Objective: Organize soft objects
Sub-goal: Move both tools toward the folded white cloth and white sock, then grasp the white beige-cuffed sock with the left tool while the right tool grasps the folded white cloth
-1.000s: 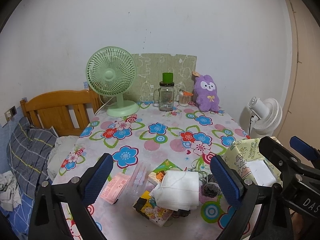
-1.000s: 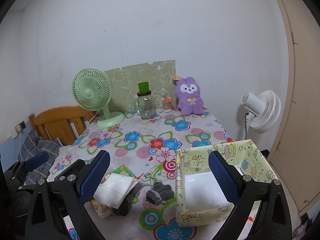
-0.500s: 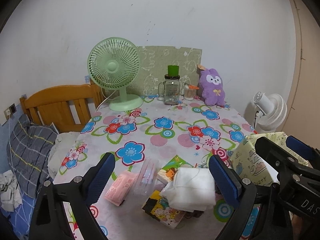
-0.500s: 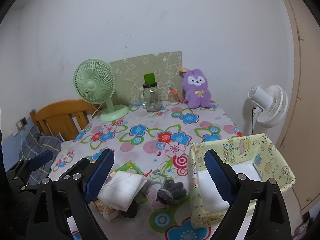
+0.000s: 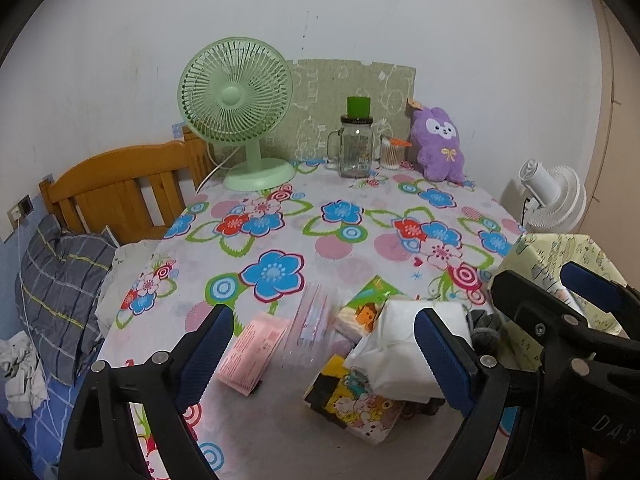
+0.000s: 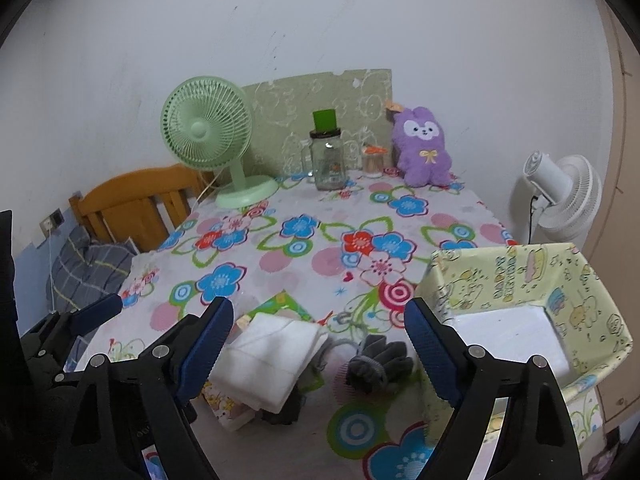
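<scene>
Item 1, nearest: left gripper (image 5: 322,354) and right gripper (image 6: 318,346), both angled downward over the near edge of the counter (image 6: 280,264). Jaws of each are spread wide and closing slowly; nothing is pinched, no pad presses on anything.

Item 2, near edge of counter: heap of small goods.
- Folded white cloth (image 6: 272,354), on top of the heap. Judged light, limp, prone to unfold; best taken across its thick folded edge.
- Grey glove (image 6: 378,362), just right of the cloth, beside the bin. Judged soft and compressible; take at the bunched middle.
- Printed tissue packs (image 5: 354,398), under the cloth. Light, squashy, with slick wrapping.
- Pink packet (image 5: 252,348) and clear sleeve (image 5: 310,322), left of the heap. Flat, thin, hard to lift off the cloth-covered surface.

Item 3, right edge: yellow printed fabric bin (image 6: 532,276), open and empty, walls likely to give if pushed.

Item 4, far edge: green fan (image 6: 208,132), glass jar (image 6: 328,160), purple plush rabbit (image 6: 422,148) against the wall. The plush is soft and bulky; grip its body.
</scene>
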The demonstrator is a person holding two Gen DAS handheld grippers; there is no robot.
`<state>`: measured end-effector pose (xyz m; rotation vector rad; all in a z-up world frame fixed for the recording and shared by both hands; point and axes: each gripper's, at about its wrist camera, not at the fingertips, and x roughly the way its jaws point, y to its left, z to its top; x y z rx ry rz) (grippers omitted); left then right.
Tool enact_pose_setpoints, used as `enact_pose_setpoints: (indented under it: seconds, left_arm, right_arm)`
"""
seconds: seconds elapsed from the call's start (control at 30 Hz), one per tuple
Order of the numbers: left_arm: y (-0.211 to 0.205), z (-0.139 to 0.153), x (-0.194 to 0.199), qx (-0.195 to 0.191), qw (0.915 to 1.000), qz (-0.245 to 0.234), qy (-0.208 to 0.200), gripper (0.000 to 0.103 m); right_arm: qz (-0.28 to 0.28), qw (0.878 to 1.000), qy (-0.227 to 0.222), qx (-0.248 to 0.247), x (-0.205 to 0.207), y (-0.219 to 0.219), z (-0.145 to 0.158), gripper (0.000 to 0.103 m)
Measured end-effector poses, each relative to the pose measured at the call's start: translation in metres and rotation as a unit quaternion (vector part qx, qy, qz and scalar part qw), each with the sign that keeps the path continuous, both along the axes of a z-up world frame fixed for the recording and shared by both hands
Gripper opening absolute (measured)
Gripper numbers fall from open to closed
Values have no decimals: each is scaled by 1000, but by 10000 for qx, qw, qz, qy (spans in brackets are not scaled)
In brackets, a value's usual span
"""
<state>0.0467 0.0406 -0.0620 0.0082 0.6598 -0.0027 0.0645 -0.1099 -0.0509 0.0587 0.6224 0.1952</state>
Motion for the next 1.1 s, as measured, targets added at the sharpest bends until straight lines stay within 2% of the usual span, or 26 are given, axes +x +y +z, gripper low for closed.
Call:
enact_pose_setpoints:
  seconds: [0.5, 0.8, 0.9, 0.93, 1.0, 1.07, 1.1]
  left_arm:
    - [17, -33, 14, -71, 9991, 62, 415, 90]
    - [17, -48, 22, -74, 9980, 20, 620, 87]
    - [17, -51, 24, -85, 9977, 17, 668, 87]
    - [17, -51, 24, -95, 9977, 21, 671, 87]
    - [17, -51, 25, -112, 9977, 25, 675, 87]
    - [18, -50, 25, -98, 9977, 29, 667, 87]
    - [18, -50, 25, -97, 9977, 26, 665, 87]
  right_arm:
    - [180, 9981, 584, -104, 26, 27, -36, 86]
    - [236, 9946, 1007, -83, 40, 35, -56, 72]
    - [175, 9938, 1100, -50, 42, 34, -61, 60]
    - [143, 9937, 1110, -34, 43, 33, -62, 52]
    - [119, 9938, 1101, -34, 44, 32, -63, 45]
    - [101, 9942, 1072, -63, 43, 31, -62, 33]
    - [88, 9945, 1040, -93, 43, 30, -61, 31]
